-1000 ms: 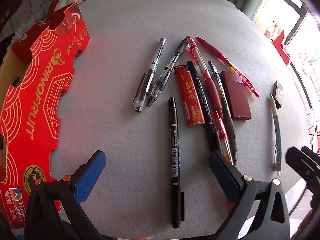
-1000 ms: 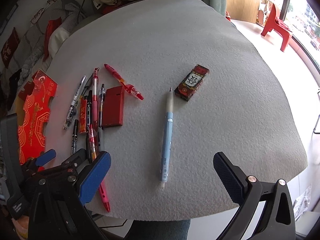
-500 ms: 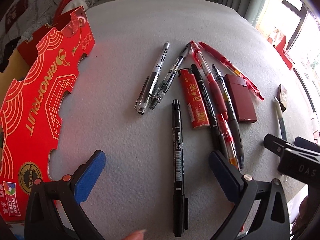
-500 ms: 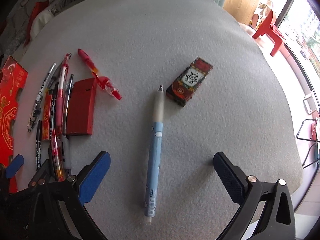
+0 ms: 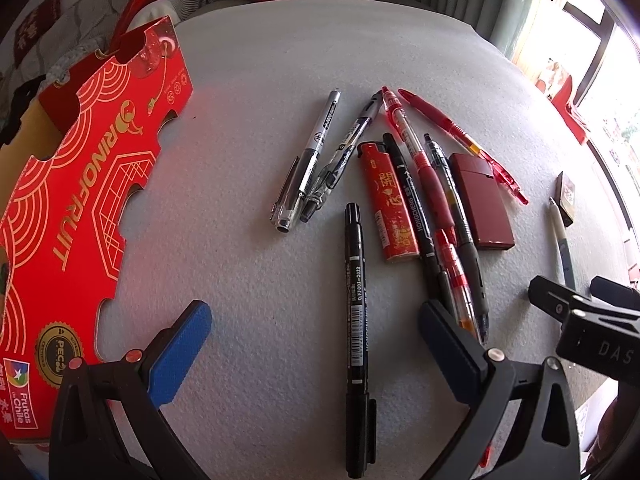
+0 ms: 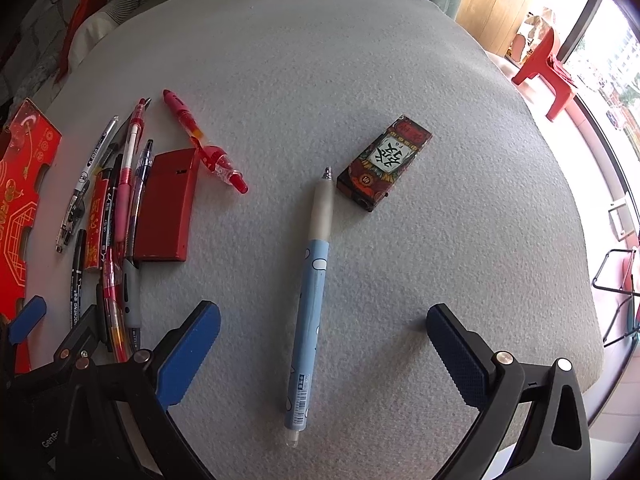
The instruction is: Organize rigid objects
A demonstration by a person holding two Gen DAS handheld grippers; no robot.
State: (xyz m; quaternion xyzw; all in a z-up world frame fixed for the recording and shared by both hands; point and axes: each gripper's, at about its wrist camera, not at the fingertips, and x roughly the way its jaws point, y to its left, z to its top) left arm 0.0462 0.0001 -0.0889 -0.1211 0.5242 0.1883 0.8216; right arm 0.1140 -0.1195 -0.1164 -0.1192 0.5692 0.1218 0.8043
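A light blue pen [image 6: 310,300] lies lengthwise on the grey mat between the fingers of my open right gripper [image 6: 324,328], untouched. Beyond its tip sits a dark patterned lighter box [image 6: 385,162]. A black marker [image 5: 357,312] lies between the fingers of my open left gripper [image 5: 316,328]. Past it are a red lighter [image 5: 387,200], a dark red case [image 5: 482,200], and several red, black and clear pens [image 5: 434,196] in a loose cluster. The same cluster [image 6: 120,208] shows at the left of the right wrist view.
A red cardboard fruit box [image 5: 76,216] stands along the mat's left edge. Bare grey mat [image 6: 320,60] stretches beyond the objects. Fabric and cushions lie past the far edge. A red plastic chair [image 6: 546,68] stands on the floor at right. The right gripper's body [image 5: 588,328] intrudes low right.
Both grippers have moved forward over the mat. The blue pen now lies between the right gripper's fingers, larger in view. The right gripper's body has pushed further into the left wrist view.
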